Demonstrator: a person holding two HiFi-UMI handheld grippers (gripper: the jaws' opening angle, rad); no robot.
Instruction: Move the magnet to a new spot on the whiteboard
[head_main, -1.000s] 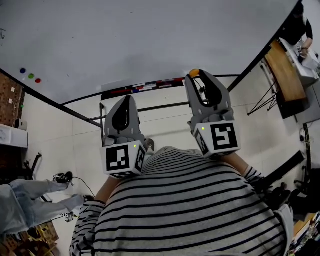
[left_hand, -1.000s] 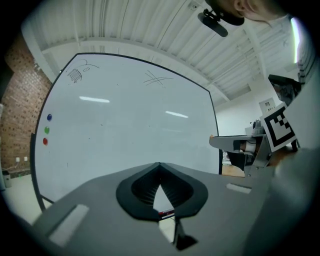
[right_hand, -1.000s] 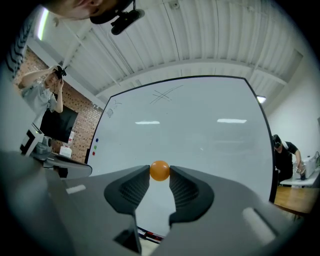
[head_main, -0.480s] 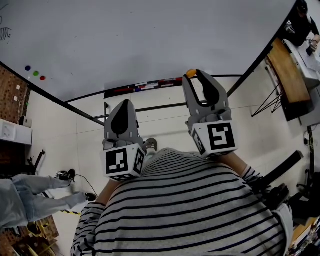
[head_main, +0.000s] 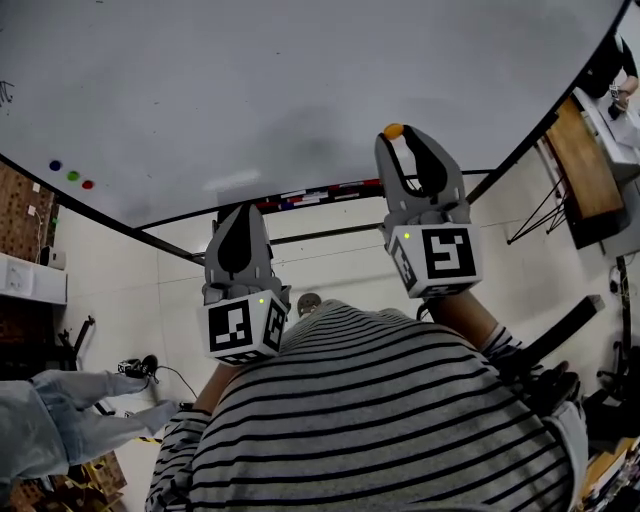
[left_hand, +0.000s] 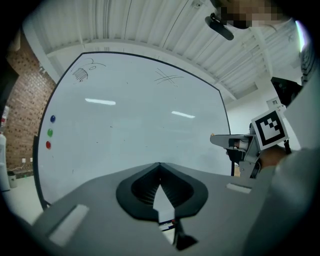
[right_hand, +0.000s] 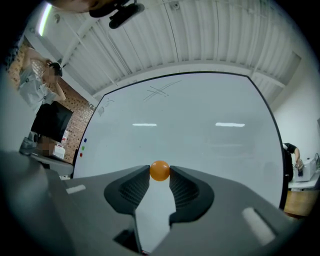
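Higher than a second ago, the right gripper (head_main: 405, 134) reaches up along the whiteboard (head_main: 300, 80), its jaw tips clamped on the small orange magnet (right_hand: 159, 170), probably to carry it to a fresh spot. The left gripper (left_hand: 160, 167) hangs lower, jaws together and empty, seemingly not needed.

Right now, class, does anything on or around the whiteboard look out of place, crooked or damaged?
Nothing stands out. The orange magnet sits pinched in the right gripper, three coloured magnets line up neatly near the left edge of the whiteboard, and the left gripper is shut and empty.
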